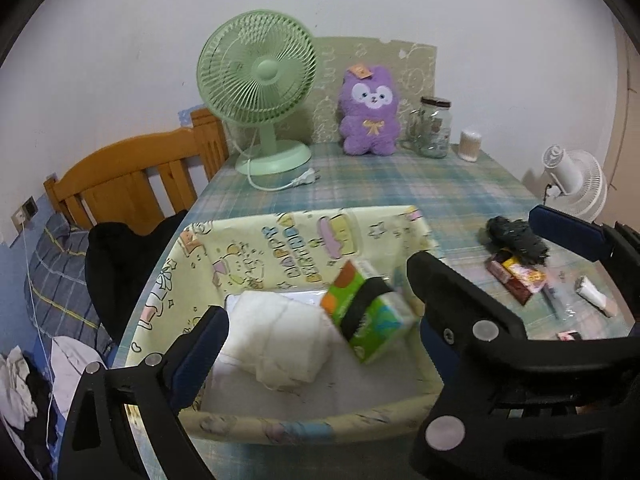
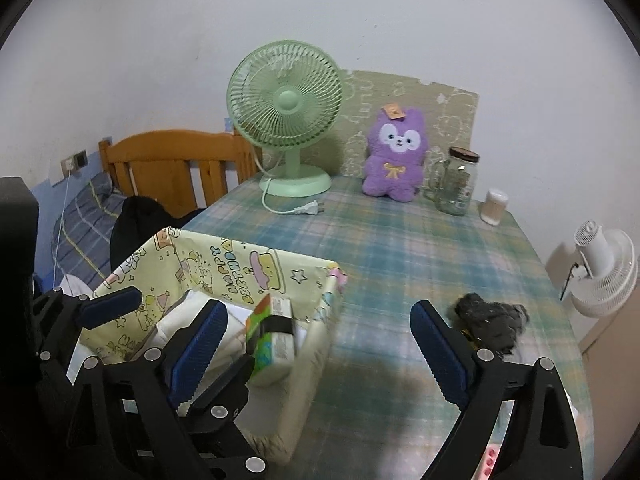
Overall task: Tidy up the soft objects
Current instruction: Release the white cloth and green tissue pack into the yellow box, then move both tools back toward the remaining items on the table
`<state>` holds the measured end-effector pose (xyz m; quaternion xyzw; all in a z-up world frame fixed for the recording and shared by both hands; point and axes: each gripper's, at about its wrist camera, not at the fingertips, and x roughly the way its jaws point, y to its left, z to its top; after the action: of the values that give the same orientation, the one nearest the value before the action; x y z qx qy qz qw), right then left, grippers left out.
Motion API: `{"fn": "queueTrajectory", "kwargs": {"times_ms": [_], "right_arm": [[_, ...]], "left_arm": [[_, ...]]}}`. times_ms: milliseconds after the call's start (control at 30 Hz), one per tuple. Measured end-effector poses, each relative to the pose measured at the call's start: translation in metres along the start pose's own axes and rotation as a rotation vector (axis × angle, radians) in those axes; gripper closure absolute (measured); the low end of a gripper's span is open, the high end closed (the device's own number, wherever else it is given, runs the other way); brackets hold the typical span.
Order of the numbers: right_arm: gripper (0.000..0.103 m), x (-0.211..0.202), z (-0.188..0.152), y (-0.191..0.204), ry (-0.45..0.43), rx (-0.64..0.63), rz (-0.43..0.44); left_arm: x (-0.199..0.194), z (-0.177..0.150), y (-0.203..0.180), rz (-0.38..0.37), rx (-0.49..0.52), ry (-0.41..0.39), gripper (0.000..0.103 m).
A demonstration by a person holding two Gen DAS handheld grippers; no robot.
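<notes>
Left wrist view: left gripper (image 1: 320, 316) spread wide, nothing btwn fingers, hovering over yellow fabric bin (image 1: 280, 426) at table's near left corner. Inside bin: folded white cloth (image 1: 280, 340) on left, green tissue pack (image 1: 366, 314) tilted beside it, blurred. Right of bin, near table's right edge: dark fuzzy bundle (image 1: 514, 238), snack packets (image 1: 518, 280) touching it. Right wrist view: right gripper (image 2: 316, 354) also released, empty, w/ bin's right wall btwn its fingers. Far edge of plaid table (image 2: 400, 240): green fan (image 2: 285, 100) at far left, purple plush (image 2: 396, 156) next, then glass jar (image 2: 456, 186), small white container (image 2: 495, 205) at far right.
</notes>
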<state>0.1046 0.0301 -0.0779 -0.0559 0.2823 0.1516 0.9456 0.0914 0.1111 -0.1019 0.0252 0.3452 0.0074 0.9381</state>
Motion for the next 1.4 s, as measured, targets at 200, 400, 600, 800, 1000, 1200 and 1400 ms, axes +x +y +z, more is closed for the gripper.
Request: {"fn": "queueTrajectory", "kwargs": {"times_ms": [200,400,600,800,1000,1200,1400], "right_arm": [[0.008,-0.029,-0.004,-0.014,-0.025,0.028,-0.024],[0.008,-0.058,-0.012,-0.030,-0.052,0.053,-0.057],[0.008,-0.086,-0.020,-0.050,-0.074,0.087,-0.074],[0.008,-0.111,-0.029,-0.068,-0.093,0.091,-0.087],[0.008,-0.122,-0.041,-0.093,-0.099,0.093,-0.096],[0.008,-0.107,-0.054,-0.119,-0.065,0.081,-0.120],[0.008,-0.082,-0.059,-0.142,-0.034,0.121,-0.030]], "left_arm": [[-0.021,0.000,-0.020,-0.015,0.017,-0.034,0.005],[-0.043,-0.002,-0.042,-0.015,0.023,-0.078,0.005],[-0.065,-0.005,-0.069,-0.036,0.044,-0.112,0.005],[-0.081,-0.011,-0.091,-0.053,0.051,-0.133,0.005],[-0.081,-0.013,-0.121,-0.053,0.069,-0.131,0.005],[-0.060,-0.020,-0.148,-0.060,0.077,-0.082,0.005],[-0.042,-0.017,-0.162,-0.058,0.059,-0.082,0.005]]}}
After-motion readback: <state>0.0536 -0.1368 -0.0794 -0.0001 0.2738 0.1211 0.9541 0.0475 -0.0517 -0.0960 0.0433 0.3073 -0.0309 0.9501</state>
